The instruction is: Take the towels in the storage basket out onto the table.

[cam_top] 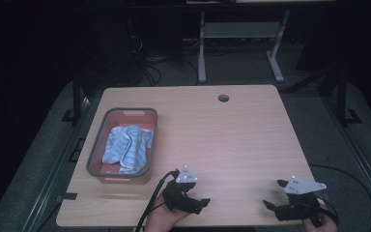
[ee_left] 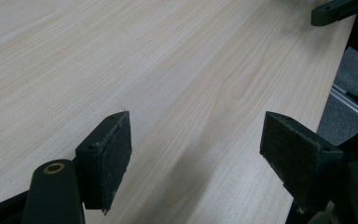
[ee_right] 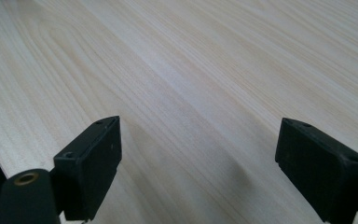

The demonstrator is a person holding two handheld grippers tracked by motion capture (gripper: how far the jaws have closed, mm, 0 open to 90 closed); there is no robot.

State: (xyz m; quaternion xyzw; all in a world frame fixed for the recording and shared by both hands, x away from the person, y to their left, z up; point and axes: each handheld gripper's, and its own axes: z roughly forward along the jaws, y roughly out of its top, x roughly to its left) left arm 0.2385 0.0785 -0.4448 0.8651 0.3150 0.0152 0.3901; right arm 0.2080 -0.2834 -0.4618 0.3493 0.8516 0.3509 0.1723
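While both tools rest low at the table's near edge, we list:
Left gripper point(cam_top: 196, 197): jaws wide apart, empty.
Right gripper point(cam_top: 274, 193): jaws wide apart, empty.
Striped cloth point(cam_top: 127, 148): bunched inside our grey-rimmed bin point(cam_top: 98, 137), left of the left gripper.
Table point(cam_top: 232, 135): light wood.

Cloth point(cam_top: 126, 143) in tray point(cam_top: 96, 145) at table's point(cam_top: 232, 140) left (both grippers nearer, well apart)

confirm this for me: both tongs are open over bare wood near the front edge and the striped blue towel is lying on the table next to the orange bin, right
Not quite. In the high view the striped blue towel lies inside the orange bin, not beside it on the table. The rest holds: the left tongs and right tongs are both open over bare wood near the front edge.
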